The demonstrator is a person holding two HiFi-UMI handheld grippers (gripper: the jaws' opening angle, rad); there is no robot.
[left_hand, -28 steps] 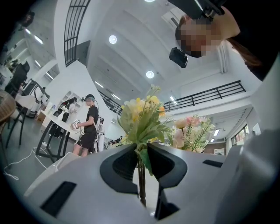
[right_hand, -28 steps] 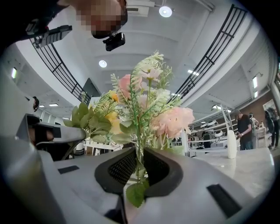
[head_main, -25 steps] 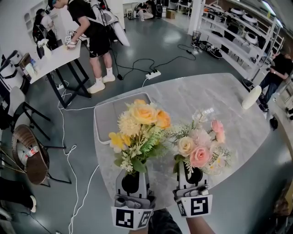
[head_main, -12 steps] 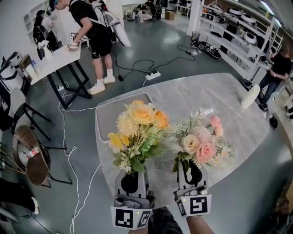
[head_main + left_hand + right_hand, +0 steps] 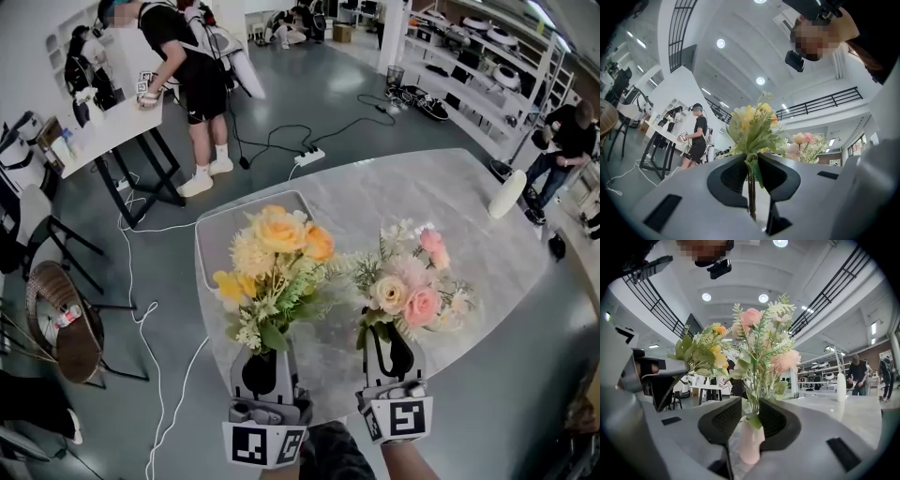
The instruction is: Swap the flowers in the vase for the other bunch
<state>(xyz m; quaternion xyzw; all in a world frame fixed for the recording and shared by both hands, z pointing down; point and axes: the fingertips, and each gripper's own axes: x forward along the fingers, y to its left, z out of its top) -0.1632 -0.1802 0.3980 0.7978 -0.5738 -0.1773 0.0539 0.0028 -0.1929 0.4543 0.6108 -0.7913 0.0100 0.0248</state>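
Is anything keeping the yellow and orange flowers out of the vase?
Yes. The pink flower bunch still fills the pale pink vase, its stems between the jaws of the right gripper. The left gripper holds the yellow and orange flower bunch beside it.

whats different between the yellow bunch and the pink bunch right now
Colour: the yellow bunch has yellow and orange blooms, the pink bunch pink and cream ones.
Grip: the left gripper clamps the yellow bunch, the right gripper the pink bunch.
Stems: bare green on the yellow bunch, ending in a pale pink base on the pink bunch.
Both stand upright above the table.
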